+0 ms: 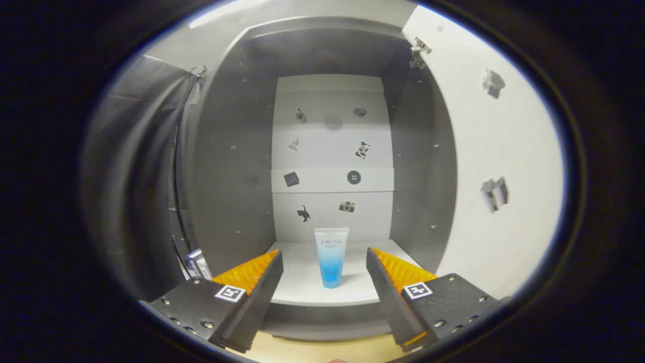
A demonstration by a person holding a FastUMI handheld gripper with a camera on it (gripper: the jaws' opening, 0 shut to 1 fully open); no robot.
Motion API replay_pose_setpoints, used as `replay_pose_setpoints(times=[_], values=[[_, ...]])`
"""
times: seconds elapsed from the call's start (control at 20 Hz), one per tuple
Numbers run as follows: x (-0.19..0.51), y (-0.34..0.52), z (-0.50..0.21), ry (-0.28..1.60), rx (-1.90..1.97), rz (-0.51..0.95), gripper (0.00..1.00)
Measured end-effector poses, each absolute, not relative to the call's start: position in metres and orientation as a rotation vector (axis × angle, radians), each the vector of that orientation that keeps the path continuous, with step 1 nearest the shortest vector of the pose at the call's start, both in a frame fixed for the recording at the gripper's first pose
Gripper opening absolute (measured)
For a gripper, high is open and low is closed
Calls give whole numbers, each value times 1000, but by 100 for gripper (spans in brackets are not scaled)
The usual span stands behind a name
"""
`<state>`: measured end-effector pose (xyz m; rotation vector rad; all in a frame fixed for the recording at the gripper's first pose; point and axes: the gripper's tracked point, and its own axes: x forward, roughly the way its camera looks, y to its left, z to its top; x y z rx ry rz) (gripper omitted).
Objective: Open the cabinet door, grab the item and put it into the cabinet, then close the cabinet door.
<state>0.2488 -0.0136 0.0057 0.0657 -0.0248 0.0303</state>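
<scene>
- Far left hangs the dark booth cloth point(136, 166) with a cable point(175, 176) running down its edge; a small box point(197, 262) sits low beside the cabinet's left wall, just left of the tool's left finger. That side looks tight for swinging wide.
- The cabinet point(232, 151) stands open, its dark side walls framing a pale back panel dotted with small stickers point(353, 177). The opening is broad enough for the tool to pass straight in and out.
- The tool point(325, 262) is released — its fingers spread wide, touching nothing, both fingertips reaching over the near edge of the cabinet floor point(302, 282).
- The tube point(331, 257) stands upright on its cap on the cabinet floor, in line with the gap between the fingers and a little beyond their tips, with bare floor on either side. Set middle and back from the lip, it seems safely placed, so the putting-in part looks done.
- The cabinet floor's near lip runs between the fingers; below it shows a strip of the light wooden table point(322, 350).
- Right, the white door point(499, 151) is swung fully open on its hinge point(418, 53), stickers on its inner face. Closing it is what remains — I judge the tool must back out clear of the lip, then come around the door's free edge.
</scene>
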Motion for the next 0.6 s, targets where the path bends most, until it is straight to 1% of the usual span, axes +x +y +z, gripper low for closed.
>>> replay_pose_setpoints(times=[0.15, 0.6], values=[[190, -19, 14, -41, 72, 21, 98], [1, -76, 14, -19, 27, -84, 98]])
